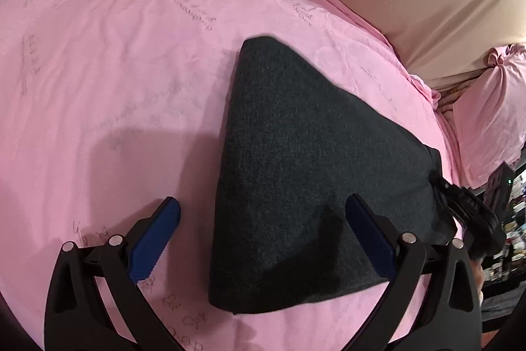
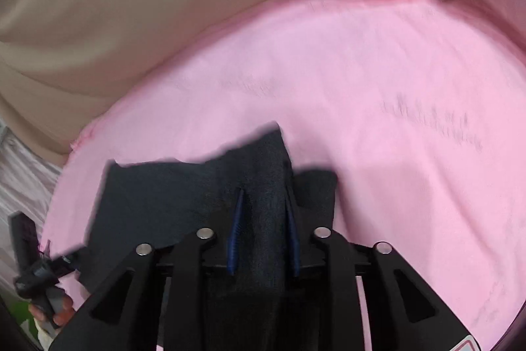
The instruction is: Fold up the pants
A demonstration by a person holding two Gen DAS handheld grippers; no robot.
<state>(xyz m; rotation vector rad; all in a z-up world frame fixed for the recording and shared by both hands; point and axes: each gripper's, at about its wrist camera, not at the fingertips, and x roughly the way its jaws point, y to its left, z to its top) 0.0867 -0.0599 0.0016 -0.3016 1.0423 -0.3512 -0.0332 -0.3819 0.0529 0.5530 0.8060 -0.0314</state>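
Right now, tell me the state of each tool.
Left tool: open, holding nothing, over the folded dark grey knit pants.
Right tool: closed on a fold of the pants.

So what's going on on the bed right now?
A person is folding dark grey knit pants on a pink printed bedsheet, with a two-finger tool in each hand. The left tool is open: one blue pad lies over the sheet and the other over the pants, gripping nothing. The right tool has a bunched ridge of the pants fabric between its narrowly spaced pads. The pants lie in a partly folded, flat wedge shape.
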